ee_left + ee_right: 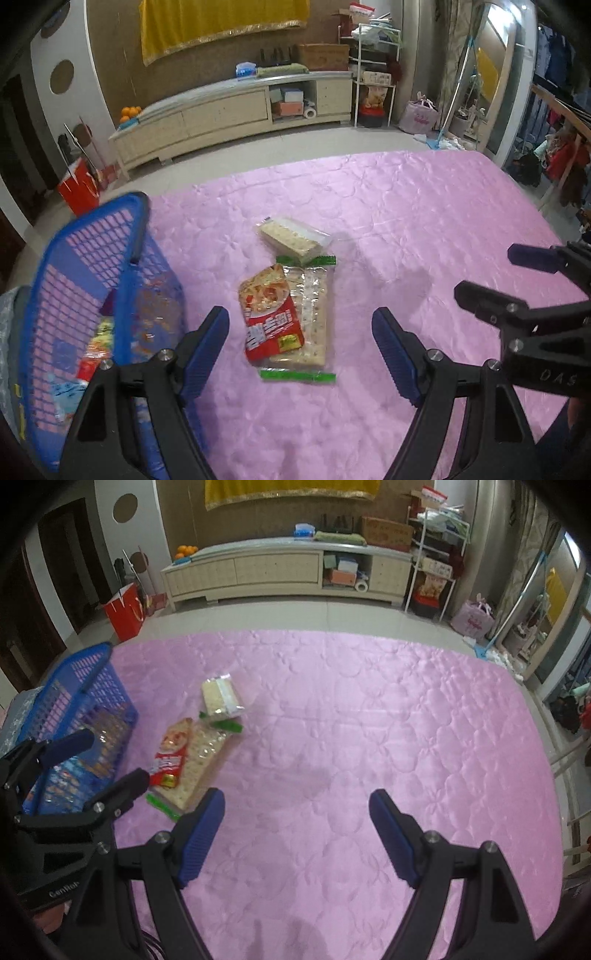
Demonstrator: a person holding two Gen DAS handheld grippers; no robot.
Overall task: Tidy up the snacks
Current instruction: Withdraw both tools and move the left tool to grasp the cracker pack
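A red snack packet [271, 314] lies on a clear cracker pack with green ends [310, 321] on the pink quilted cover [388, 221]. A smaller cracker pack [291, 236] lies just beyond them. A blue plastic basket [92, 295] with several snack packets inside stands at the left. My left gripper [301, 350] is open and empty, just short of the red packet. My right gripper [297, 834] is open and empty over bare cover, right of the snacks [170, 764]. The basket [74, 716] shows at the left in the right wrist view.
The cover's far edge [314, 633] drops to a tiled floor. Beyond it stand a long cream TV cabinet [277, 572], a red paper bag [123, 614], a white wire rack [432, 572] and a pink bag [472, 620].
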